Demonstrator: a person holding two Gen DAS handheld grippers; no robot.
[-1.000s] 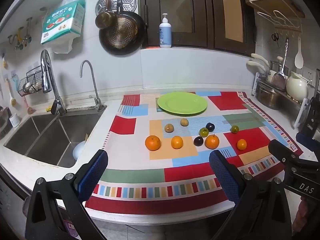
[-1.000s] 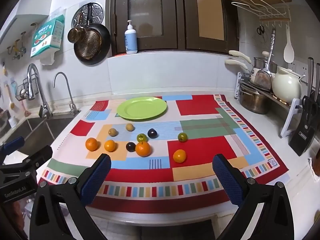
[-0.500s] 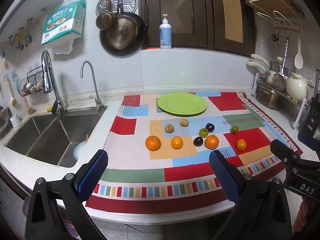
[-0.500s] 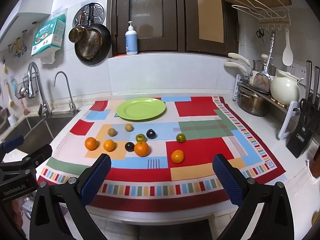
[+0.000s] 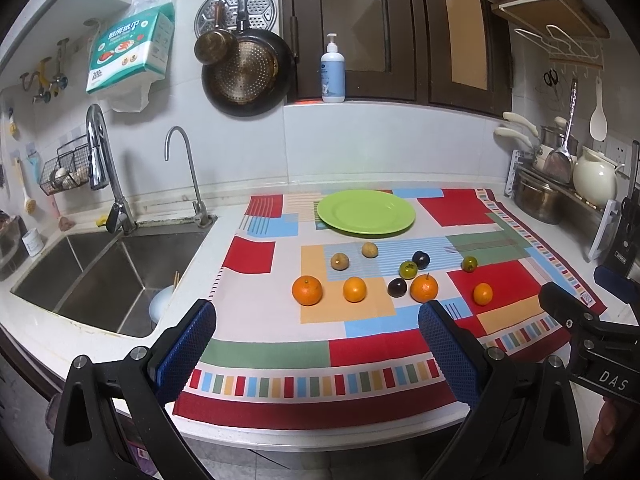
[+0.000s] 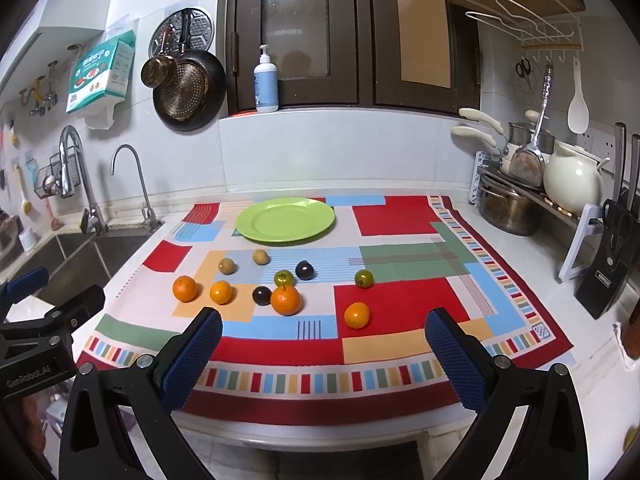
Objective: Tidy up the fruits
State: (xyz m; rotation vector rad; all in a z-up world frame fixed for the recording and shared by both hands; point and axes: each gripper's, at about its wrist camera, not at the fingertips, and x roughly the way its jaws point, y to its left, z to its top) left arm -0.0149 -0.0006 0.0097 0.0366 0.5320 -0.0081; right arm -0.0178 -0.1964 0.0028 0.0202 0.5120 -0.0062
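Note:
Several small fruits lie on a patchwork cloth [image 5: 372, 344]: oranges such as one at the left [image 5: 307, 290] [image 6: 185, 288] and one with a stem [image 6: 285, 300], two dark plums [image 6: 304, 270], two green fruits [image 6: 364, 278] and two brown ones [image 6: 260, 257]. An empty green plate [image 5: 366, 212] [image 6: 285, 219] sits behind them. My left gripper [image 5: 318, 344] is open and empty, held short of the counter's front edge. My right gripper [image 6: 324, 346] is open and empty, also at the front edge, to the right of the left one.
A steel sink [image 5: 100, 272] with two taps lies left of the cloth. A steel pot [image 6: 508, 210], cream kettle [image 6: 574, 184] and knife block [image 6: 612, 276] stand along the right side. Pans hang on the back wall [image 5: 244, 76]. A soap bottle [image 5: 333, 72] stands on the ledge.
Both grippers have drifted very slightly; the view shifts a little. Nothing on the cloth has moved.

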